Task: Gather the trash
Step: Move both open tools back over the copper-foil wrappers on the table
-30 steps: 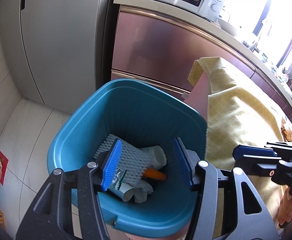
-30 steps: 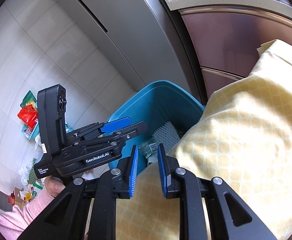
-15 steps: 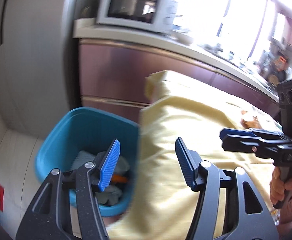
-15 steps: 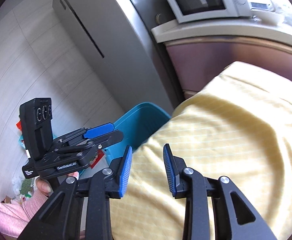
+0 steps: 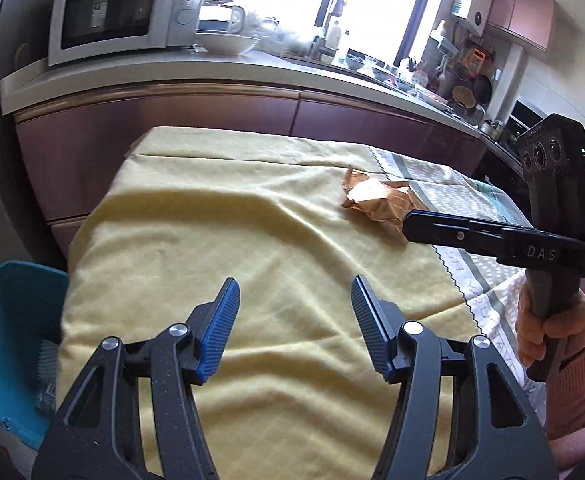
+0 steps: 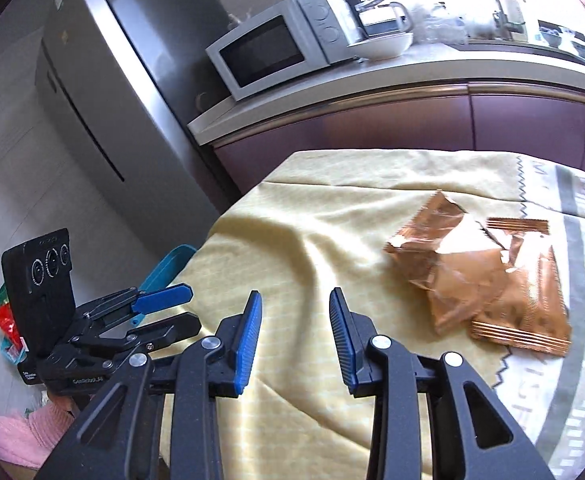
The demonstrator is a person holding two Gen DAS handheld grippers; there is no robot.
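Torn copper-coloured snack wrappers (image 6: 480,276) lie on the yellow tablecloth (image 6: 312,240); they also show in the left wrist view (image 5: 376,200), far right of centre. My right gripper (image 6: 295,332) is open and empty, above the cloth, left of and short of the wrappers. My left gripper (image 5: 294,320) is open and empty over the cloth's near part. The blue trash bin (image 5: 8,320) stands on the floor at the table's left end, with trash inside mostly hidden. Its rim (image 6: 168,264) shows in the right wrist view.
A grey patterned cloth (image 6: 580,280) covers the table's right part. Behind the table runs a purple cabinet counter (image 5: 252,112) with a white microwave (image 5: 120,12) and bowl. A steel fridge (image 6: 104,92) stands left. Colourful litter (image 6: 6,320) lies on the floor.
Both grippers swung up and right from the blue bin to the tabletop. The right gripper's jaws opened wider. The copper wrappers came into view.
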